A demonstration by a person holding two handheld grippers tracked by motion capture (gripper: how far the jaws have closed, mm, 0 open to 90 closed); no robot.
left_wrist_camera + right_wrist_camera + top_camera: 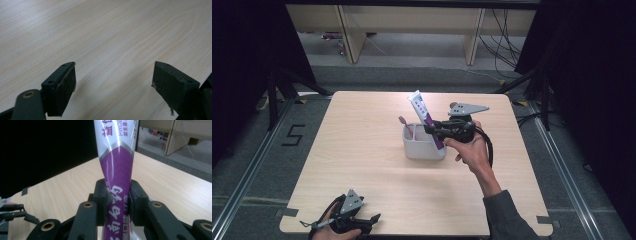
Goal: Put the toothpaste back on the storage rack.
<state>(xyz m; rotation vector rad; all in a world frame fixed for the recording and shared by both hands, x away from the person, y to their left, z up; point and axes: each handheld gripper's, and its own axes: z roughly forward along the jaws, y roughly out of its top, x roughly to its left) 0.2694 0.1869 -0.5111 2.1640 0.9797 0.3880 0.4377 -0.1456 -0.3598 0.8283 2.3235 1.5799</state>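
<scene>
Right gripper: squeezing the purple toothpaste tube between both jaws.
Tube: standing up, bottom end in the white holder.
Left gripper: jaws wide apart, holding nothing, over the table.

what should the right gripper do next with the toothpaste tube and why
Probably ease the tube straight down. The right gripper is shut on the purple and white toothpaste tube, which leans over the grey holder beside the pink toothbrush. How deep its lower end sits can't be told, so lower first, then open. The left gripper rests open near the table edge.
</scene>
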